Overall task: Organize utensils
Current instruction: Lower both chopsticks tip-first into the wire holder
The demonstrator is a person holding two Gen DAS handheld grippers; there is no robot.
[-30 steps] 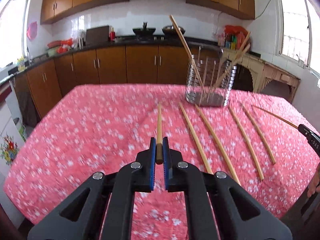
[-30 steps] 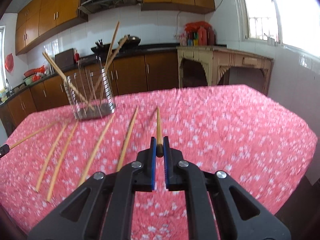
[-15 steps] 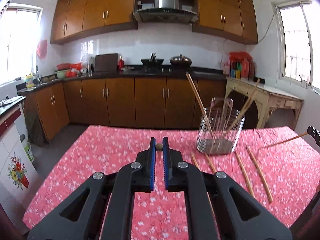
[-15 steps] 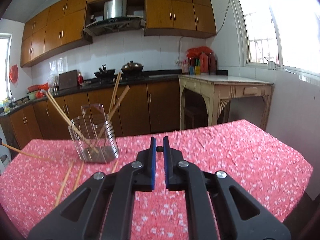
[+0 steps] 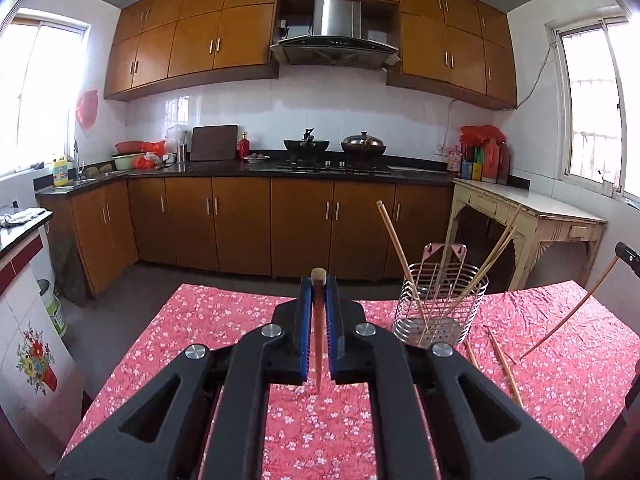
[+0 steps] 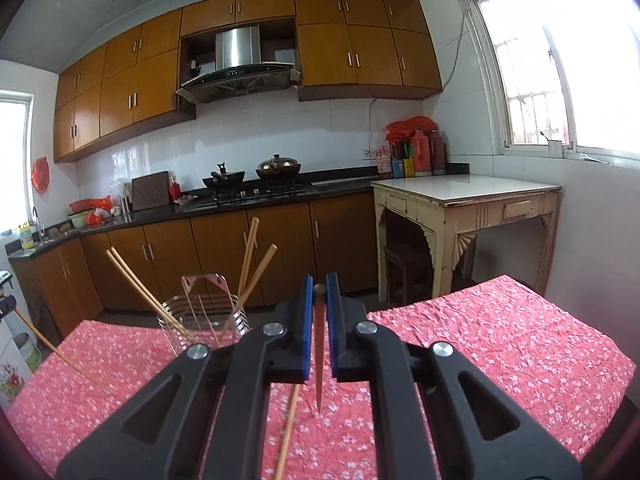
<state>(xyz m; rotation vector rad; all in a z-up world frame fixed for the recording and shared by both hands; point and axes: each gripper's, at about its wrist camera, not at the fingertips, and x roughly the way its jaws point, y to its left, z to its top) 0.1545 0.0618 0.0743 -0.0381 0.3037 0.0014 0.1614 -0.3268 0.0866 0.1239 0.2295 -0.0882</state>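
Above the red floral tablecloth (image 5: 224, 320), both black grippers hang raised. Toward its far edge stands the round wire utensil holder (image 5: 440, 312) with several chopsticks leaning inside. Left gripper (image 5: 318, 300) clamps one wooden chopstick (image 5: 318, 344) upright, tip down; right gripper (image 6: 319, 304) pinches another brown chopstick (image 6: 319, 360) likewise.

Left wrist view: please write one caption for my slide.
Left gripper holds one chopstick above the floral tablecloth, beside the wire holder.
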